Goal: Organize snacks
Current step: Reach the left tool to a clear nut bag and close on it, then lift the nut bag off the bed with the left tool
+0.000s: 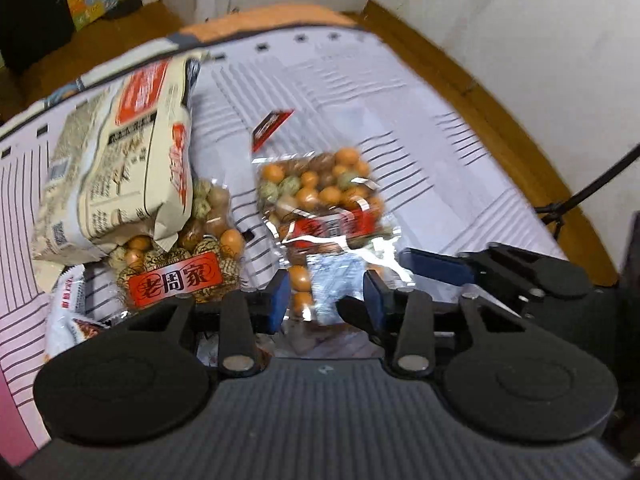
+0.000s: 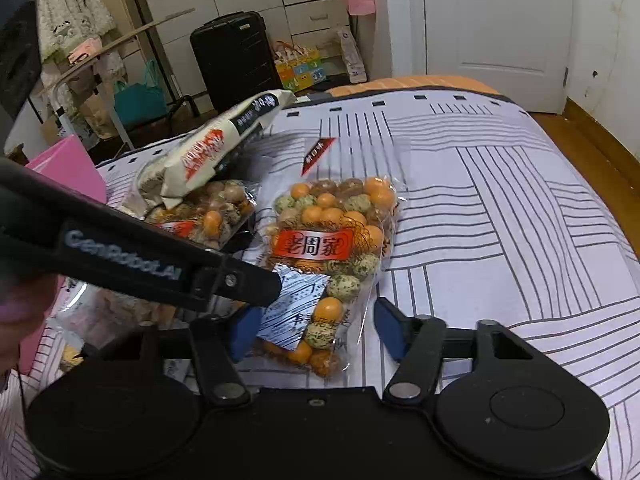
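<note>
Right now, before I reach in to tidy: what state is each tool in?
Left tool: astride the nut bag; grip cannot be told.
Right tool: open, astride the same bag.

My left gripper (image 1: 326,300) is matte black: two round disc housings flank a ribbed dark grey centre plate. Slim link arms with silver pivot pins run forward to blue finger pads (image 1: 280,300). My right gripper (image 2: 316,332) has the same build, with blue pads (image 2: 390,330) and a smooth black centre plate carrying one small screw. The left gripper's black side bar reads "GenRobot.AI", as far as blur allows.
</note>
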`<state>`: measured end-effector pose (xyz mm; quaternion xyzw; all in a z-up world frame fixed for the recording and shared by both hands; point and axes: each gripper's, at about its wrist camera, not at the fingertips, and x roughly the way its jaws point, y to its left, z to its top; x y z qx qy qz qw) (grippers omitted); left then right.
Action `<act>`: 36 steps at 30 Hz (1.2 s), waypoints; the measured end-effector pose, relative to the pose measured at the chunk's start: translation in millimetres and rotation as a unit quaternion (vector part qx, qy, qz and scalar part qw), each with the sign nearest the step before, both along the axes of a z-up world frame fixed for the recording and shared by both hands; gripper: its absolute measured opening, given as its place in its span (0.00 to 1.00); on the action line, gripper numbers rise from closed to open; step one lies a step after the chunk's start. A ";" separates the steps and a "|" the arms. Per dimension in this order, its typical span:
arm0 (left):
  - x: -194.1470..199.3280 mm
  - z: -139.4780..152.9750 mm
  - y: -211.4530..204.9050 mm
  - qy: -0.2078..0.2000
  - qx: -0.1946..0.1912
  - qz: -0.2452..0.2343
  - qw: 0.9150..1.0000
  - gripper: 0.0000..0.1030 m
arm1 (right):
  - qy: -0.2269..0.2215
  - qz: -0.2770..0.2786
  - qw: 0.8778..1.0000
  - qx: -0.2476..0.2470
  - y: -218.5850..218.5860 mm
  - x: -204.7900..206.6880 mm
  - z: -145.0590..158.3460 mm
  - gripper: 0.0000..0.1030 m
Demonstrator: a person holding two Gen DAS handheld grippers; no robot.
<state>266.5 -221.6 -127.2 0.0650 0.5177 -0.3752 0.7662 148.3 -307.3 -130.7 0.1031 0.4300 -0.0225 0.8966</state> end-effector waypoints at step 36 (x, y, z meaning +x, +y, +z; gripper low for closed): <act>-8.6 -24.0 -14.5 0.002 -0.050 0.046 0.998 0.65 | -0.006 0.063 0.991 -0.119 7.5 6.6 -9.0 0.87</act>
